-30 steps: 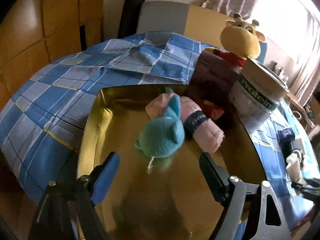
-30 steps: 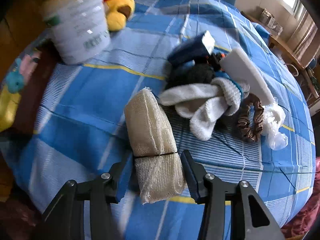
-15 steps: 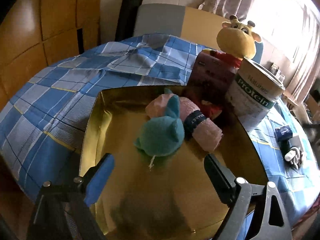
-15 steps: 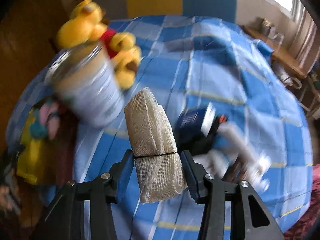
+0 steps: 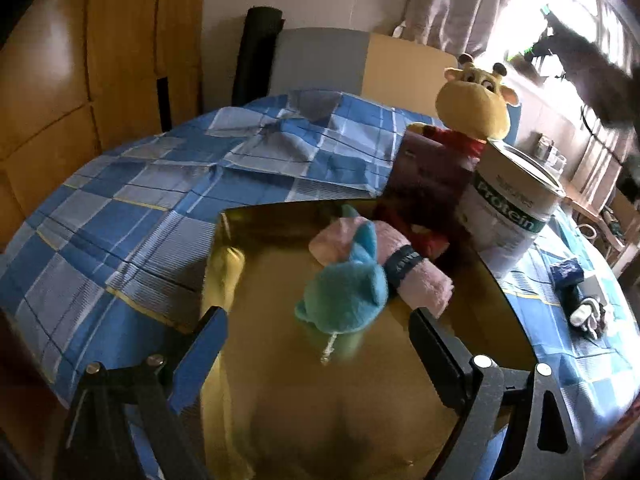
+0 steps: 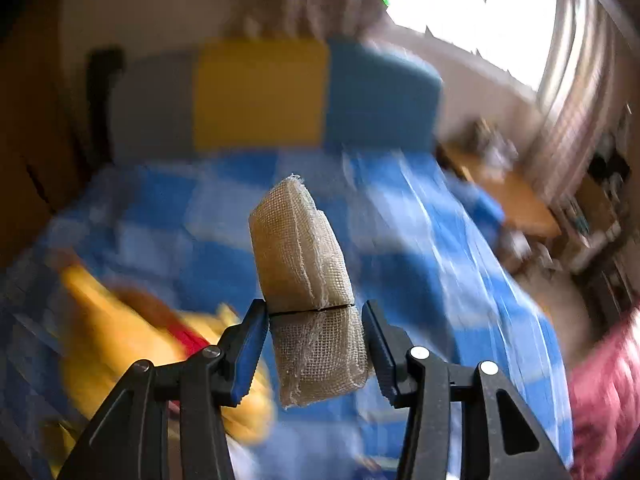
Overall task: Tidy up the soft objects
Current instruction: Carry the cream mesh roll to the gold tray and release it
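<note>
the right gripper pinches a roll of cream gauze between its blue pads, the open-weave mesh frayed at the top and creased across the middle, held up above the blurred blue checked bedspread. the left gripper stands spread wide and empty over the gold tray, where a teal plush toy lies against a rolled pink towel with a dark band. a protein tub stands beside the tray.
</note>
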`<state>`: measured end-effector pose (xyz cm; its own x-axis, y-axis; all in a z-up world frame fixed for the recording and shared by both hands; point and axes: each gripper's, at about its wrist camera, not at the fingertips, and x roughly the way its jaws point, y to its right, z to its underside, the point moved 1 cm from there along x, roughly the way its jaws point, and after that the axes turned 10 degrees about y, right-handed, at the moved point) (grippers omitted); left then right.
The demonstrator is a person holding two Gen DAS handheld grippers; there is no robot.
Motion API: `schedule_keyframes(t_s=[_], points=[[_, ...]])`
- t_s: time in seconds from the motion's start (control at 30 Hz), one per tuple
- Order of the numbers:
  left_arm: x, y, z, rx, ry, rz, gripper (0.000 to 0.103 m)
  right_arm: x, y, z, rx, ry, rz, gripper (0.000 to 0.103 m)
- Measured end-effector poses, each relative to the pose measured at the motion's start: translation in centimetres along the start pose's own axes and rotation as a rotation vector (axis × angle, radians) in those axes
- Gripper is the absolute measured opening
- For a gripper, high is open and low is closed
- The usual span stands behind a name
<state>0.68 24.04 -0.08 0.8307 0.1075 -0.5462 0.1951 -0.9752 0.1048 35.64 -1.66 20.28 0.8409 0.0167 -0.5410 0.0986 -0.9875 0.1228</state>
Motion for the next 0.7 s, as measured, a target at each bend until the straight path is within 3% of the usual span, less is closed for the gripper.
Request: schedule_keyframes(t_s=[0.07,0.17,0.3,0.4,0.53,0.6,0.7], points=[[0.1,-0.5,0.1,-0.002,0.003,-0.021,0.094,-1.1,-4.6,-1.4,-0.082,0.047,-0.100,0.049],[0.2,-1.3,0.3,-0.016,-0.006,-0.056,0.094,-2.6,-11.8,-0.3,-0.232,0.065,-0.260,0.049],[0.0,-2.4,0.4,-0.042,-0.009,-0.094,0.094,-4.1,-19.9,5.2,-0.430,0.009,-0.434,0.049],[-0.4,-3.2,0.4,-0.064,-0.006,-0.139,0.094,-4.7,-24.0,10.2,-0.524,-0.069,-0.516,0.049],[-1.3,-4.6,0.5,-0.091,0.004,-0.188,0.094,-4.6,-27.0,16.3,-0.495,-0.227,-0.628,0.049],[-1.7,-5.6,0.6,-0.117,0.007,-0.198,0.094,-4.4,-28.0,19.0,-0.423,-0.330,-0.670,0.049],[-2.4,-6.5,0.6,-0.139,0.020,-0.223,0.094,-4.8,-29.2,21.7,-0.324,-0.416,-0.738,0.049]])
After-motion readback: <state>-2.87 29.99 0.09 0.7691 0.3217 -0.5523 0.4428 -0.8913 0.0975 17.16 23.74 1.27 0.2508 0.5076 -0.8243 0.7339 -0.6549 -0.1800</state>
